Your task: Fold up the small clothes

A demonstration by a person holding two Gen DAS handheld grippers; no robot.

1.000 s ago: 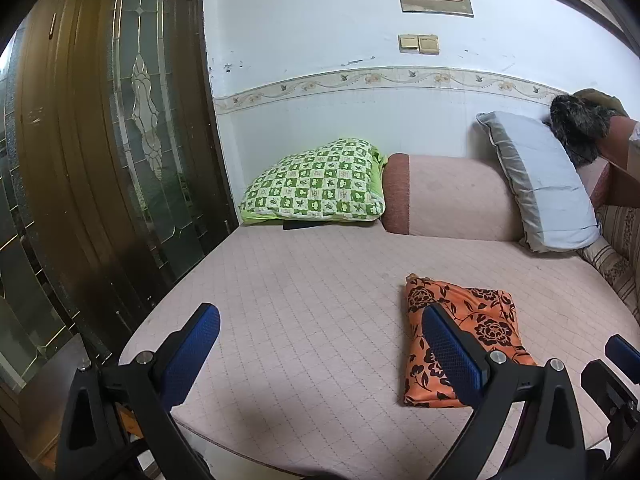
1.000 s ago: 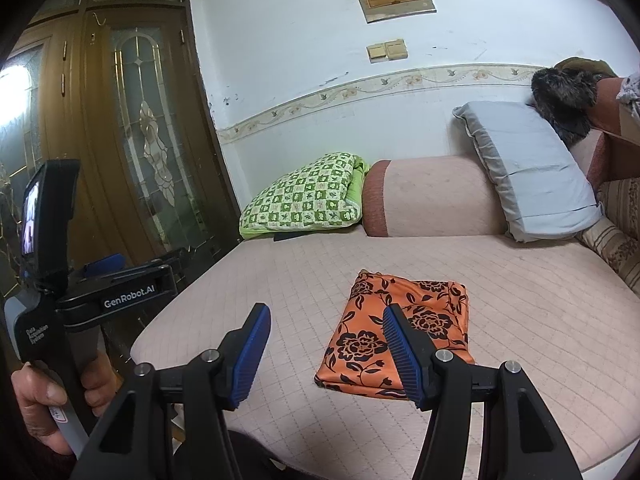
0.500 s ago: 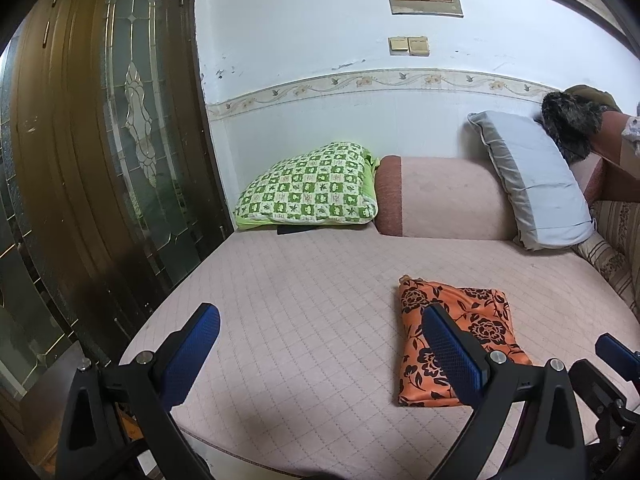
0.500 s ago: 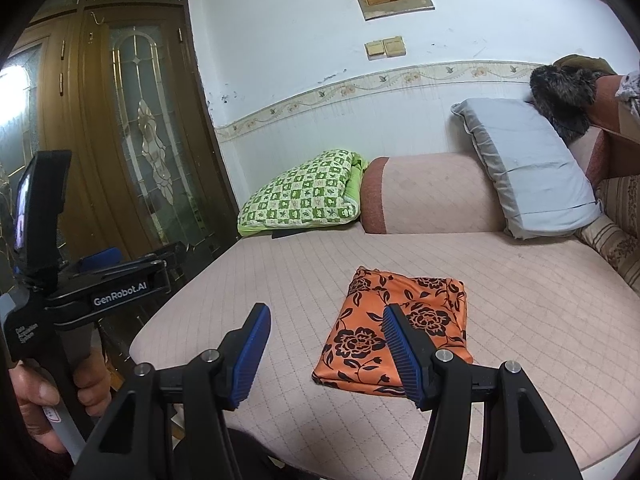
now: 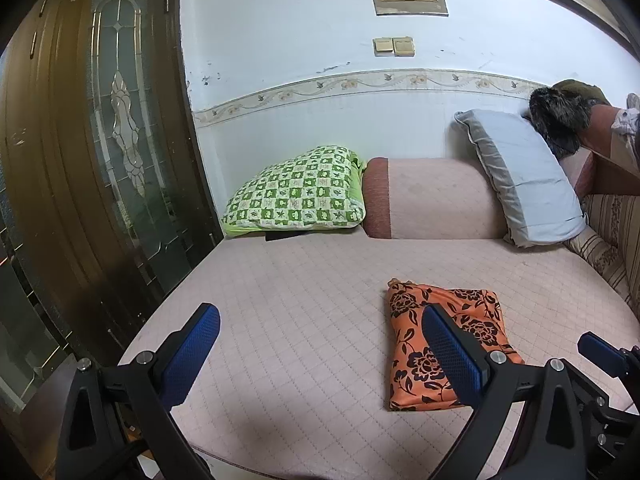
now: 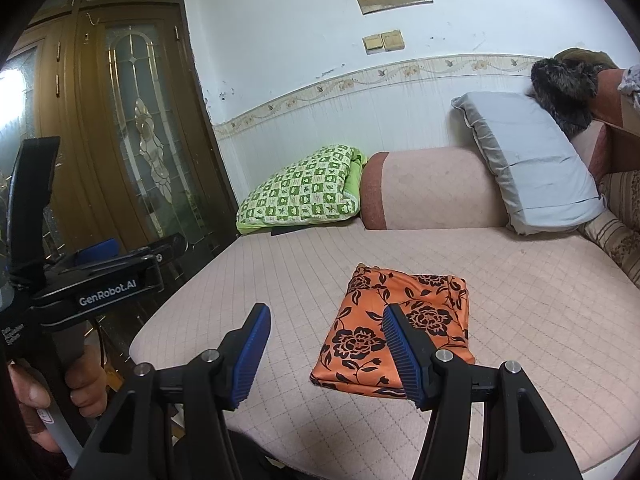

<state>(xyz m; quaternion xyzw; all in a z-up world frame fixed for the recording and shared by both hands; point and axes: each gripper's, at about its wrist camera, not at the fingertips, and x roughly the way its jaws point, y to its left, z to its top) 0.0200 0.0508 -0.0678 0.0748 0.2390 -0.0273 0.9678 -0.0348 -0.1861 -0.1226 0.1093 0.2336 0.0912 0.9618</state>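
Right wrist: right gripper [image 6: 326,334] jaws apart, empty.

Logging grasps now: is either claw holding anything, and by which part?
Nothing is held. The left claw and right claw are open, clear of the folded orange cloth.

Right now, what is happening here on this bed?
A person holds a two-finger gripper in each hand over the bed. An orange cloth with black flowers lies folded flat on it. Both the left gripper and the right gripper hang open above the near edge, and neither touches the cloth. Pillows rest against the wall behind. The fold looks done, as far as the pictures show.
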